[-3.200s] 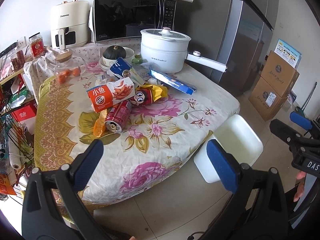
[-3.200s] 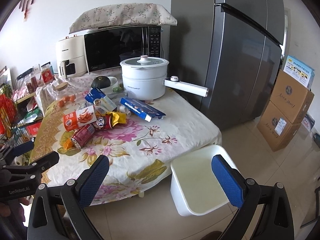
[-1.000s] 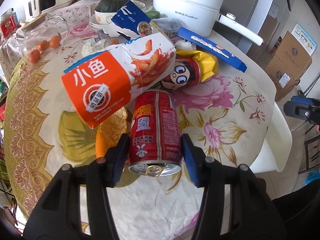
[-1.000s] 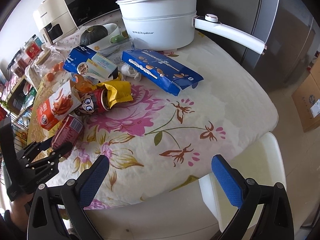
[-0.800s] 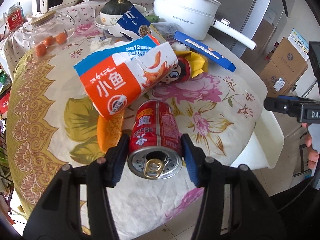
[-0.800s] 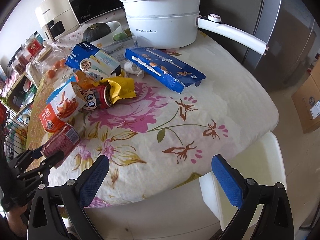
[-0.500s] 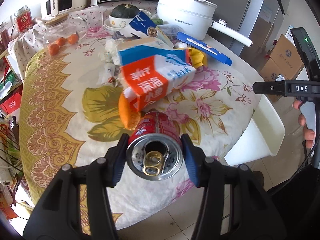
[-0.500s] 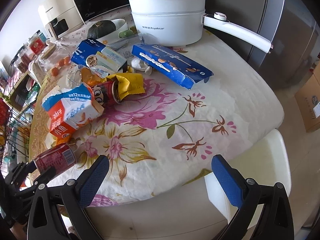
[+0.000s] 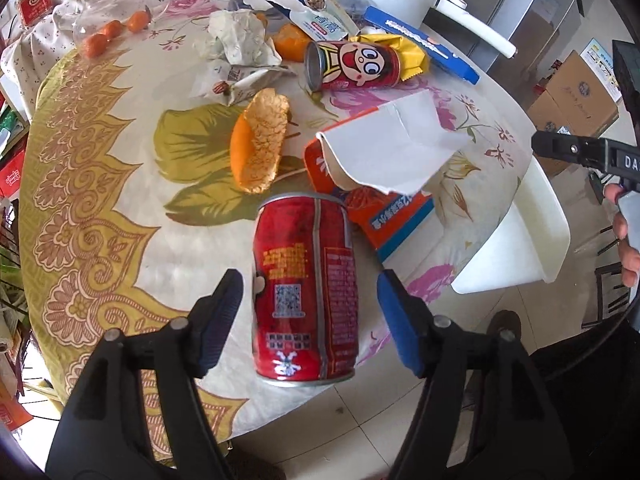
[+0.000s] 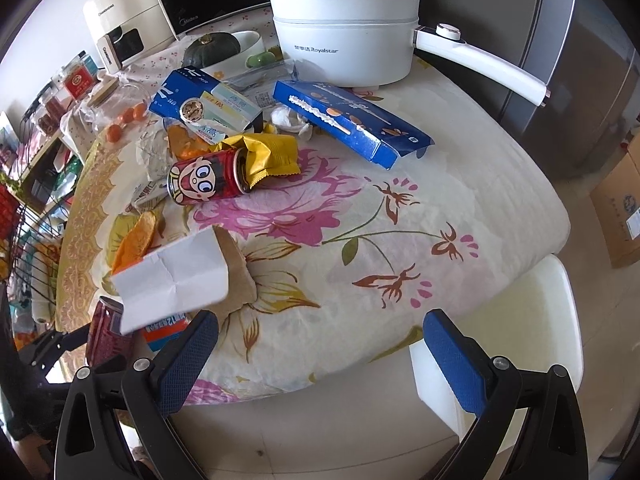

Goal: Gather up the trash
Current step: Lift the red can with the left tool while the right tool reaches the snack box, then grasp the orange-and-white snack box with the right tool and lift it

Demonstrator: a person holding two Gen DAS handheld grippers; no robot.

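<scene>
Gaping on either side of a red drink can (image 9: 306, 292), the left gripper (image 9: 310, 312) is hovering at the near edge of the tabletop (image 10: 460, 184). Its blue-padded fingers (image 9: 394, 320) are standing apart, with a sliver of daylight showing between each pad and the can's wall. The can is sitting upright between them, its base showing over the rim of the floral cloth and the floor tiles; what is bearing it cannot be told from either view.

Just behind the can, an orange snack carton (image 9: 400, 220) is lying on the cloth with a white torn flap sticking up. An orange peel (image 9: 260, 148) is resting to the left of the carton. Farther back, a red cartoon-face can (image 9: 356, 66) is lying on its side, touching a yellow wrapper (image 9: 404, 48), with crumpled paper (image 9: 240, 40) nearby. A long blue box (image 10: 352, 120) is lying in front of a white lidded pot (image 10: 344, 32).

The right gripper (image 10: 320, 320) is hanging wide open and holding nothing, looking down over the front edge of the tabletop. A white bin (image 10: 560, 320) is standing on the floor against the corner of the tabletop, to the right of both grippers and well apart from the red drink can.
</scene>
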